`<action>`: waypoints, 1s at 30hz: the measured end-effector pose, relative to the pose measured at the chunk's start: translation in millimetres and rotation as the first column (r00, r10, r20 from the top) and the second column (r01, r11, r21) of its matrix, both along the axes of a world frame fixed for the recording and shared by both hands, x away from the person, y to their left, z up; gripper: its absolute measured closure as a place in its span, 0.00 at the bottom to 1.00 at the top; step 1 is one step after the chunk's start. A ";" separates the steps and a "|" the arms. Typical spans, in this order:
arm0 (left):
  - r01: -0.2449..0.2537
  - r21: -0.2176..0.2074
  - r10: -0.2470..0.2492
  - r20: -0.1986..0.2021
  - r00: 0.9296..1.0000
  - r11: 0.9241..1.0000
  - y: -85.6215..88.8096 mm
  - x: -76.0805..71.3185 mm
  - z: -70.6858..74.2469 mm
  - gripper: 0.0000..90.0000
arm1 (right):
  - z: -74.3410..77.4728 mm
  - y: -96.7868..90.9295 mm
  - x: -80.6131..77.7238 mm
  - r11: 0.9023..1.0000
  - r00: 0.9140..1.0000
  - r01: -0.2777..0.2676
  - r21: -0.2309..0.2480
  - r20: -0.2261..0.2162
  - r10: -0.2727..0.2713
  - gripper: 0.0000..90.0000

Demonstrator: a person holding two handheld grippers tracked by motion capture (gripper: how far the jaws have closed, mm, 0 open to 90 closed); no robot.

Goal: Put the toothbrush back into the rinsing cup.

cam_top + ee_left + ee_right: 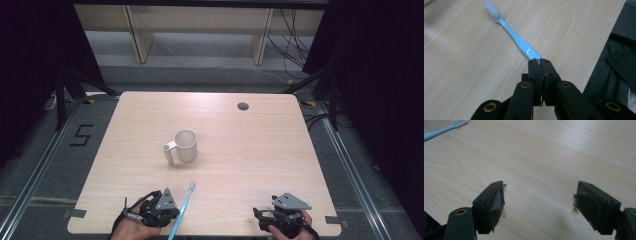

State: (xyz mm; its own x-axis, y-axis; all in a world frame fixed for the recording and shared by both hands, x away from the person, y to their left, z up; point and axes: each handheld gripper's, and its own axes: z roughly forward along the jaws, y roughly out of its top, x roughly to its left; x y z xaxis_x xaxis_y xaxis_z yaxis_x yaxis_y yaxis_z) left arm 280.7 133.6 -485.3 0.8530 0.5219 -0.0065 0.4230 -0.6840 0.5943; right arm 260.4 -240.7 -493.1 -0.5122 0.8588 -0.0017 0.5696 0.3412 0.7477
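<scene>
L gripper (540,62) pinches slim glossy blue plastic toothbrush (516,41); pale woodgrain table (461,75).

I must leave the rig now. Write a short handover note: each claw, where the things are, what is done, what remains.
Left claw: shut on the handle end of the blue toothbrush, near the table's front edge.
Right claw: open, holding nothing, over bare table at the front right.
White mug: upright mid-table, nothing visible in it, handle toward the left.
Done: toothbrush gripped.
Left: probably carry the brush to the mug and put it in.
</scene>
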 end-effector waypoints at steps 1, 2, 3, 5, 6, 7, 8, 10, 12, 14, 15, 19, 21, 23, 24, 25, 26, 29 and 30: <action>0.006 -0.012 -0.006 -0.007 1.000 1.000 -1.7 -1.6 0.7 0.97 | 0.2 0.5 -0.3 1.000 1.000 0.005 0.005 -0.010 -0.004 0.27; 0.006 -0.012 -0.006 -0.007 1.000 1.000 -1.7 -1.6 0.7 0.97 | 0.2 0.5 -0.3 1.000 1.000 0.005 0.005 -0.010 -0.004 0.27; 0.010 -0.021 -0.010 -0.012 1.000 1.000 -4.1 -3.3 0.9 0.97 | -0.2 1.6 -0.8 1.000 1.000 0.009 0.020 -0.025 -0.009 0.27; 0.027 -0.004 -0.027 -0.010 1.000 1.000 -7.5 -5.2 2.1 0.97 | -0.3 1.7 -0.7 1.000 1.000 0.009 0.022 -0.024 -0.008 0.27; 0.031 -0.005 -0.031 -0.011 0.999 0.999 -8.9 -5.8 2.2 0.97 | -0.1 1.8 -0.8 1.000 1.000 0.007 0.021 -0.022 -0.007 0.27; 0.032 -0.009 -0.032 -0.009 0.999 0.999 -10.2 -6.0 2.3 0.97 | -0.1 1.9 -0.9 1.000 1.000 0.009 0.023 -0.021 -0.009 0.27; 0.037 -0.011 -0.037 -0.012 0.999 0.999 -10.9 -6.3 2.8 0.97 | 0.0 2.2 -1.1 1.000 1.000 0.009 0.020 -0.019 -0.009 0.27; 0.036 -0.007 -0.037 -0.013 0.999 0.999 -11.2 -6.4 3.6 0.96 | 0.3 3.3 -1.5 0.999 0.999 0.015 0.031 -0.035 -0.014 0.27; 0.002 -0.028 -0.003 -0.020 1.000 1.000 -11.4 -7.2 3.0 0.93 | 1.0 2.8 -1.6 1.000 1.000 0.016 0.025 -0.028 -0.015 0.27; -0.020 -0.029 0.019 -0.022 1.000 0.999 -10.0 -6.8 4.1 0.87 | 1.2 2.8 -1.8 1.000 0.999 0.017 0.016 -0.028 -0.017 0.27; -0.027 -0.023 0.027 -0.030 0.999 0.999 -9.3 -6.6 5.4 0.86 | 1.2 2.7 -1.6 1.000 1.000 0.016 0.015 -0.025 -0.015 0.27; -0.054 0.000 0.054 -0.050 0.997 0.999 -7.1 -4.4 9.7 0.75 | 0.9 3.1 -1.5 1.000 1.000 0.014 0.027 -0.026 -0.013 0.27; -0.065 0.018 0.066 -0.062 0.996 0.998 -6.6 -1.5 11.5 0.71 | 0.6 0.8 0.1 1.000 1.000 0.000 -0.009 0.005 0.001 0.27; -0.074 0.038 0.076 -0.069 0.995 0.997 -6.7 0.8 13.0 0.70 | 0.8 0.5 0.4 1.000 1.000 -0.006 -0.013 0.009 0.006 0.27; -0.073 0.051 0.077 -0.083 0.994 0.996 -7.3 3.4 14.1 0.66 | 0.4 1.1 0.3 1.000 1.000 -0.004 -0.010 0.007 0.004 0.27; -0.081 0.053 0.086 -0.087 0.993 0.995 -7.8 4.2 15.1 0.65 | 0.3 1.1 0.5 1.000 1.000 -0.007 -0.007 0.004 0.007 0.27; -0.081 0.053 0.086 -0.087 0.993 0.995 -7.8 4.2 15.1 0.65 | 0.3 1.1 0.5 1.000 1.000 -0.007 -0.007 0.004 0.007 0.27; -0.085 0.057 0.090 -0.106 0.990 0.995 -8.5 7.1 15.1 0.62 | 0.5 0.9 0.5 1.000 1.000 -0.006 -0.004 0.007 0.006 0.27; -0.093 0.060 0.099 -0.108 0.989 0.994 -9.3 7.6 13.8 0.61 | 0.9 0.6 0.1 1.000 1.000 -0.003 -0.012 0.005 0.003 0.27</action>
State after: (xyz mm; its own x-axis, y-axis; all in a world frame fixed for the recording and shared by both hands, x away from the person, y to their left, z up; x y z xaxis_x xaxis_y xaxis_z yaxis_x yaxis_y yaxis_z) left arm 288.3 124.2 -471.5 0.7942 0.6038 -0.0677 0.5498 -0.6668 0.5032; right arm 260.5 -240.2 -492.1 -0.5148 0.8572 -0.0145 0.5646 0.3517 0.7467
